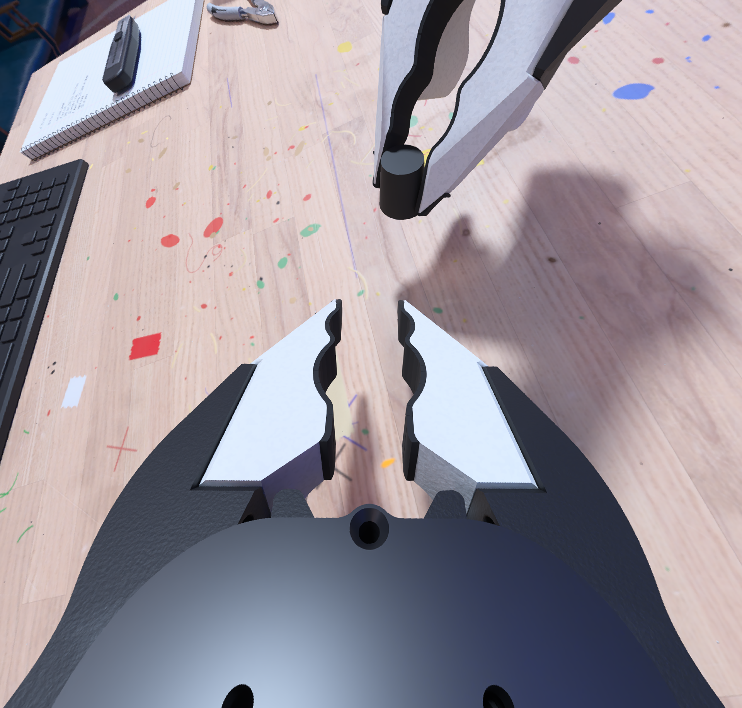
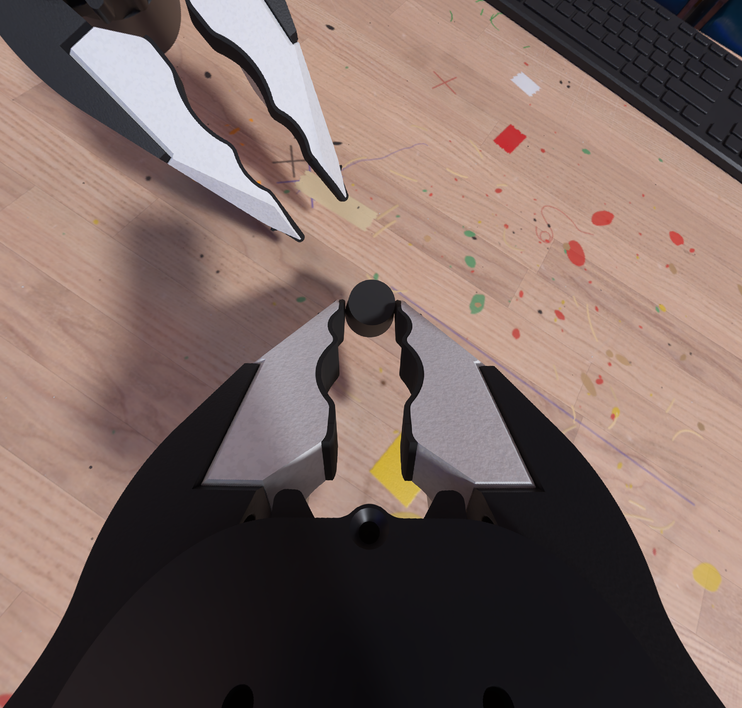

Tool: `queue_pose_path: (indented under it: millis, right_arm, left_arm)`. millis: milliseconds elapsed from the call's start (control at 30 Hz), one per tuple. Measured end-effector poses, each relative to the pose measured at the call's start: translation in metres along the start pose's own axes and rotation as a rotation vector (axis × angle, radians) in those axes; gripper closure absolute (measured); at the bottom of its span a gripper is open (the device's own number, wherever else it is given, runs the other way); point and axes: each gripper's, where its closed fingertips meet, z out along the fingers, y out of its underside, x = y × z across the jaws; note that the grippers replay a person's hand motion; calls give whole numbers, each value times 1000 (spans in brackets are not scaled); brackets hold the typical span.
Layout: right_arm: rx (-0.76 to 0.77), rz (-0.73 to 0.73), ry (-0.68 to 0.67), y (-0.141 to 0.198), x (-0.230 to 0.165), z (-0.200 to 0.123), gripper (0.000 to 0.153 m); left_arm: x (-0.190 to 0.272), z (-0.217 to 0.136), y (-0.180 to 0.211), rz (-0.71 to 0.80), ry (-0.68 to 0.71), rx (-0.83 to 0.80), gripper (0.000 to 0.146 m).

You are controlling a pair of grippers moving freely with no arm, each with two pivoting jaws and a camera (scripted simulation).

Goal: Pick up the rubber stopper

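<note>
The rubber stopper (image 2: 370, 307) is a short black cylinder. My right gripper (image 2: 370, 305) is shut on it at the fingertips. In the left wrist view the stopper (image 1: 400, 182) hangs between the right gripper's fingers (image 1: 453, 158), a little above the paint-spattered wooden table (image 1: 241, 247). My left gripper (image 1: 369, 307) is open and empty, low over the table, with the stopper ahead of it and slightly to the right. The left gripper also shows in the right wrist view (image 2: 323, 218), at the upper left, apart from the stopper.
A black keyboard (image 1: 28, 255) lies at the left edge; it also shows in the right wrist view (image 2: 626, 42). A spiral notepad (image 1: 120, 74) with a dark eraser-like block (image 1: 120, 54) on it lies far left. Pliers (image 1: 247, 5) lie behind it.
</note>
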Motion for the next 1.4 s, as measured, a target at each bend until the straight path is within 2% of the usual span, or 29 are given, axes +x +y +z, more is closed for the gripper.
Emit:
queue_pose_path:
  millis: [1400]
  right_arm:
    - [19,3,15,1,8,-6,128]
  left_arm:
    - [0,7,-1,-12,0,8,118]
